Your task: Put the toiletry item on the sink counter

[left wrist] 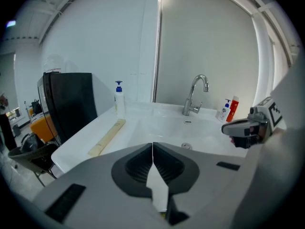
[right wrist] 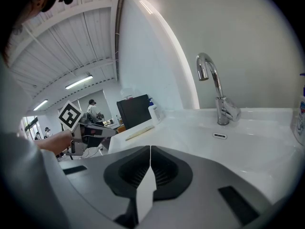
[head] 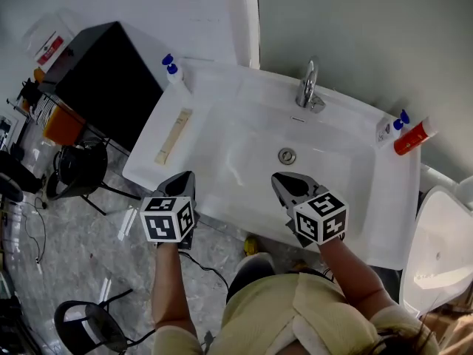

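A long cream toiletry box [head: 172,136] [left wrist: 107,137] [right wrist: 139,133] lies flat on the left counter of the white sink [head: 384,220]. Behind it stands a pump bottle with a blue top [head: 176,76] [left wrist: 119,101]. A red tube [head: 414,137] [left wrist: 234,109] and a small white pump bottle [head: 388,126] stand at the right back corner. My left gripper [head: 186,177] [left wrist: 152,149] hovers shut and empty at the sink's front left edge. My right gripper [head: 283,180] [right wrist: 150,154] is shut and empty over the basin's front rim.
The faucet [head: 309,87] and the drain [head: 287,155] are at the basin's middle. A black cabinet [head: 111,80] stands left of the sink, with chairs [head: 81,170] on the floor beside it. A white toilet [head: 440,250] is at the right.
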A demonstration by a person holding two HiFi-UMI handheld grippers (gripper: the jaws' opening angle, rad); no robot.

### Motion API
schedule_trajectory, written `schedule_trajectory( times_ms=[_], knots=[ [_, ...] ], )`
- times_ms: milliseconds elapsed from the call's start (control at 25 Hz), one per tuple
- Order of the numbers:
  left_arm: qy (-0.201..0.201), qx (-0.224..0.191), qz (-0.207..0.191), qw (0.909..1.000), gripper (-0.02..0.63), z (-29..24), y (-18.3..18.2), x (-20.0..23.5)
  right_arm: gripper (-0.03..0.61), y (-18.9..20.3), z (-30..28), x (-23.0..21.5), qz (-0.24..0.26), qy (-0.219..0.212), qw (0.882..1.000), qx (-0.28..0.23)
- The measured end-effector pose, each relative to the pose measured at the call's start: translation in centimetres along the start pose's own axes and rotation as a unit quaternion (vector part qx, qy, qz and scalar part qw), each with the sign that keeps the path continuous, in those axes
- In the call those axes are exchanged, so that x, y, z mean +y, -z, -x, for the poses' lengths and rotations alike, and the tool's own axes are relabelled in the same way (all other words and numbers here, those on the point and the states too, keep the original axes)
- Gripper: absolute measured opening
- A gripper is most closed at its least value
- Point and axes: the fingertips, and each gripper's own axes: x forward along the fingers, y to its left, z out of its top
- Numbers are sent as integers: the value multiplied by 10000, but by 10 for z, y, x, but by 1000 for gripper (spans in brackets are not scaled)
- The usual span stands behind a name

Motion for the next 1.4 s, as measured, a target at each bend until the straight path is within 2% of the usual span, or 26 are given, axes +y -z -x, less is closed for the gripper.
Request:
schedule_trajectory(
  times_ms=[120,440,800,1040,1400],
  knots=[
    [42,-127,200,9997,41,9,4,-14,28,2,6,0,-8,8,10000,-17],
    [97,-201,190,9996,41,20,15,-48,28,9,25,-4,-61,73,9999,-60],
    [253,-373,381,9983,41,33,22,-86,28,16,47,-6,-76,155,9998,-120],
    [437,-372,544,9969,40,37,35,-111,27,24,61,-10,-84,238,9996,-99],
    [460,-323,569,9968,40,43,48,-130,26,36,75,-14,2,334,9994,17]
  ],
)
